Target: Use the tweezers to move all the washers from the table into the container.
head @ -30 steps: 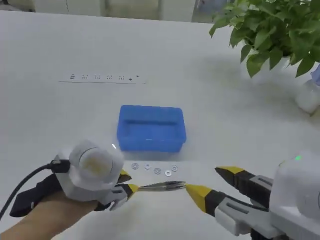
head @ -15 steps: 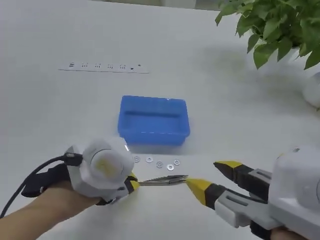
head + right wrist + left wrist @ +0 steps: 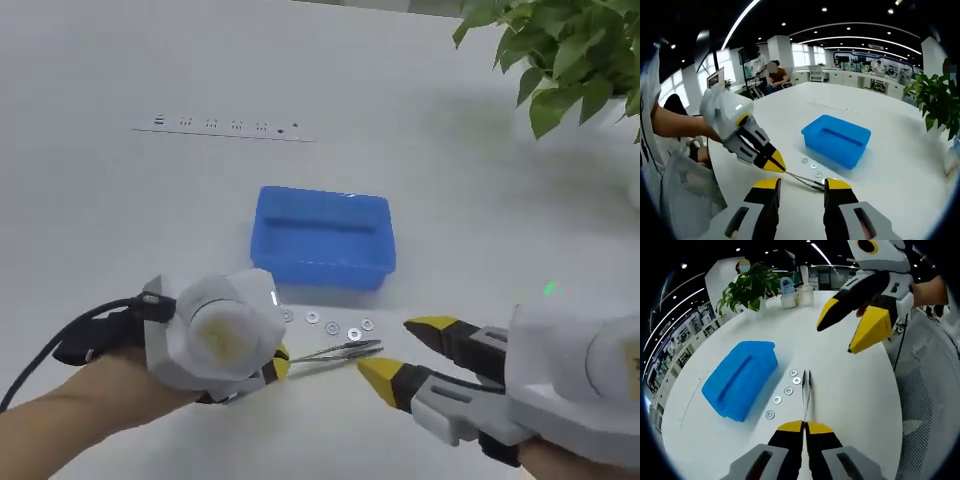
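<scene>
The blue container [image 3: 325,237] stands mid-table, with a row of small washers [image 3: 332,327] just in front of it. My left gripper [image 3: 278,362] is shut on the handle end of the metal tweezers [image 3: 340,350], whose tips point right, beside the washers. In the left gripper view the tweezers [image 3: 806,395] run forward from the closed jaws, right of the washers [image 3: 788,390] and the container [image 3: 740,380]. My right gripper [image 3: 400,348] is open, its jaws on either side of the tweezers' tips. In the right gripper view the tweezers [image 3: 802,180] reach between its jaws [image 3: 802,185].
A white power strip [image 3: 225,127] lies behind the container. A potted plant [image 3: 570,50] stands at the far right corner. The table's near edge is close, with a mesh chair [image 3: 925,390] beyond it. People sit at a far desk [image 3: 772,72].
The head camera has shifted. My right gripper has moved left, closer to the tweezers' tips. The left gripper still holds the tweezers beside the washers.
</scene>
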Action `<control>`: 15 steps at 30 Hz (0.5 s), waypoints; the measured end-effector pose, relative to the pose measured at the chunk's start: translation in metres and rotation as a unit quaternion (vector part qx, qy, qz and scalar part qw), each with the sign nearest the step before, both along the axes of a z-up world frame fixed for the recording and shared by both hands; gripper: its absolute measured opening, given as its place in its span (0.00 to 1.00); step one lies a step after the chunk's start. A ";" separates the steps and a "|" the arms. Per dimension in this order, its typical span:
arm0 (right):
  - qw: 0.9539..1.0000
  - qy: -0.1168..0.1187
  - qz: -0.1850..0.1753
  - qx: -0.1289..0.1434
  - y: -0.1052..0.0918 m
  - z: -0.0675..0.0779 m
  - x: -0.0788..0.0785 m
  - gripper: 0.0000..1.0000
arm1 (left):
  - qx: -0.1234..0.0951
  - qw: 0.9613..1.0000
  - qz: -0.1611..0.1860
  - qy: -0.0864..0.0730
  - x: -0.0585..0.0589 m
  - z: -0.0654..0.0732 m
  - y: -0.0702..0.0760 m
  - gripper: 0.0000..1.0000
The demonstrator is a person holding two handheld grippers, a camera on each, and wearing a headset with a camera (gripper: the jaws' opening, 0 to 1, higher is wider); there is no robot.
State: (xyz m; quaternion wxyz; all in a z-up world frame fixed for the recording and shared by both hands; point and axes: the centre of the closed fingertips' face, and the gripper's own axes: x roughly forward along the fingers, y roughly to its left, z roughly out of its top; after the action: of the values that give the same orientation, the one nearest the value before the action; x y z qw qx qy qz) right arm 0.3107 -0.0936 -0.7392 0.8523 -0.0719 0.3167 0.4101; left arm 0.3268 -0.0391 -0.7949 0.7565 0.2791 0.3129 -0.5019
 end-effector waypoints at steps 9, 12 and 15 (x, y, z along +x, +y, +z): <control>1.000 -0.001 0.018 0.003 0.020 -0.011 0.015 0.28 | -0.041 0.999 0.004 -0.028 -0.001 0.053 -0.005 0.00; 0.999 -0.001 0.037 -0.008 0.028 -0.016 0.017 0.27 | -0.053 0.998 0.004 -0.033 -0.002 0.063 -0.007 0.00; 0.998 0.000 0.057 -0.009 0.039 -0.020 0.019 0.26 | -0.063 0.997 0.006 -0.044 0.000 0.073 -0.008 0.00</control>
State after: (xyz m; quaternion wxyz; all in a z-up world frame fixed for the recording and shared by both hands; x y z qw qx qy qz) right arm 0.3300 -0.0550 -0.7590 0.8269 -0.0974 0.3160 0.4548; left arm 0.3267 -0.0475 -0.7224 0.7887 0.2508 0.2488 -0.5031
